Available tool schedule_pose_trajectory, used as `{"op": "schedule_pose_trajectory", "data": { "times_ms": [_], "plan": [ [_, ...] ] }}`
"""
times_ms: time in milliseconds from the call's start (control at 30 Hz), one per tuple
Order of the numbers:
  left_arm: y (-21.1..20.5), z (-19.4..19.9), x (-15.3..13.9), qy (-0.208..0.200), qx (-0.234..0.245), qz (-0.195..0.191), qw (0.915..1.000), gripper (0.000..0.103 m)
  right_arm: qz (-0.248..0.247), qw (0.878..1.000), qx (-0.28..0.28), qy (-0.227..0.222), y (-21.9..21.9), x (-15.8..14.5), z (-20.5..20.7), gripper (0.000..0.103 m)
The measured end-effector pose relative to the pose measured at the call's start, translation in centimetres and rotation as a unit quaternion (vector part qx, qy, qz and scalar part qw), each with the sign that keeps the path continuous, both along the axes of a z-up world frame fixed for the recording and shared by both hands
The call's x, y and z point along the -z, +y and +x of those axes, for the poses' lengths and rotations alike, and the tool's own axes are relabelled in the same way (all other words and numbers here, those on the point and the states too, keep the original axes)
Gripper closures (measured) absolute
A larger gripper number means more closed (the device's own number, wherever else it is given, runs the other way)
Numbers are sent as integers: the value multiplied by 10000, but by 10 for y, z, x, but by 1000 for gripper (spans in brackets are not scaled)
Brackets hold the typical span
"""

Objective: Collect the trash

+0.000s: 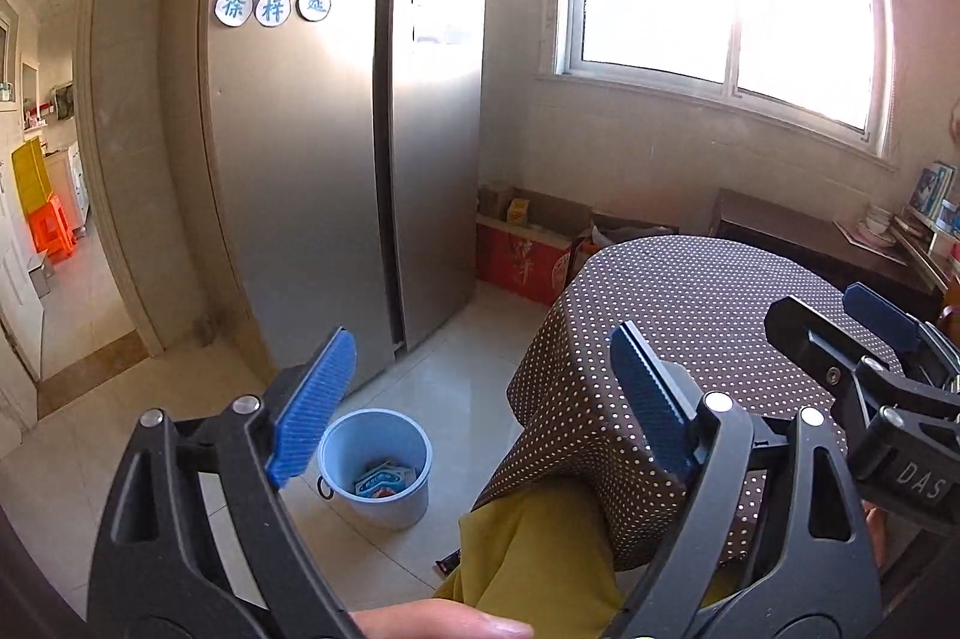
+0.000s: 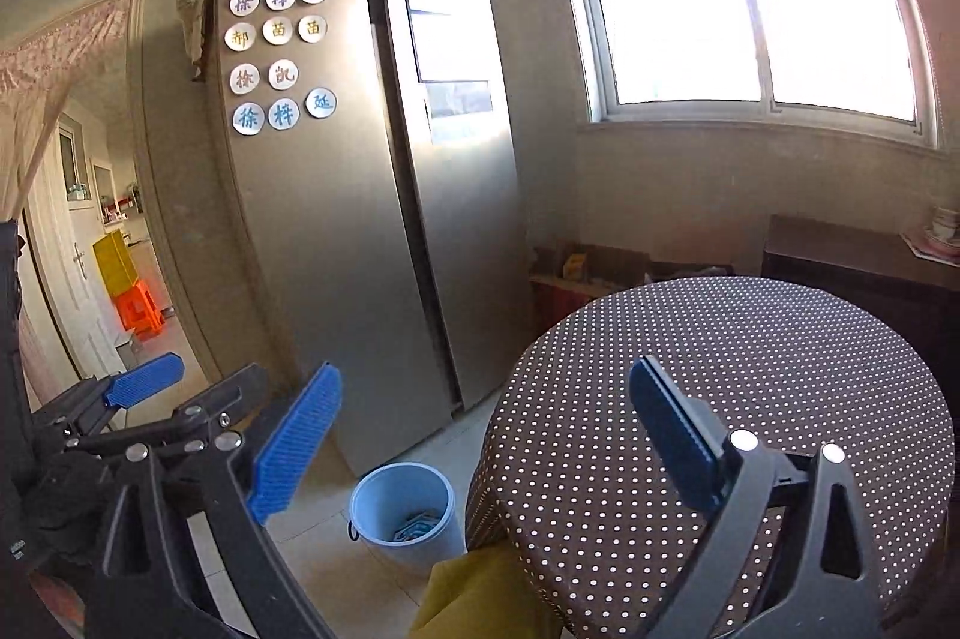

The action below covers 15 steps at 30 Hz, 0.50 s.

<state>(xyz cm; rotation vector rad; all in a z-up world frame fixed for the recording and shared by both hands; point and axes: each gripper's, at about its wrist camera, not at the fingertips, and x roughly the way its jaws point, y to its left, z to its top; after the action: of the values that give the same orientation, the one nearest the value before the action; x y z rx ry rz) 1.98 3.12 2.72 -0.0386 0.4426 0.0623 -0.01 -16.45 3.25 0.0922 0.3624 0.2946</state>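
On the floor left of the dotted bench [image 2: 720,369], bin [image 1: 375,465] holds wrappers; both tongs [image 1: 474,417] [image 2: 486,447] spread, empty: scan for leftovers, e.g. dark scrap [image 1: 449,562].

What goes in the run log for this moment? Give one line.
left gripper: open, empty | right gripper: open, empty | bin: on floor, wrappers inside | table: nothing on cloth

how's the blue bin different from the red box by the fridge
The blue bin is round, plain pale blue plastic, standing in front of the fridge beside the table; packets lie inside. The red box is rectangular printed cardboard against the wall under the window. Both sit on the floor, tops open.
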Motion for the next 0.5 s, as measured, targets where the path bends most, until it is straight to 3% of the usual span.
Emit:
{"op": "schedule_pose_trajectory", "data": {
  "times_ms": [500],
  "plan": [
    [-6,-9,-7,-131,-3,36,9999,17,20,9999,39,-107,-6,-3,-7,7]
  ]
}}
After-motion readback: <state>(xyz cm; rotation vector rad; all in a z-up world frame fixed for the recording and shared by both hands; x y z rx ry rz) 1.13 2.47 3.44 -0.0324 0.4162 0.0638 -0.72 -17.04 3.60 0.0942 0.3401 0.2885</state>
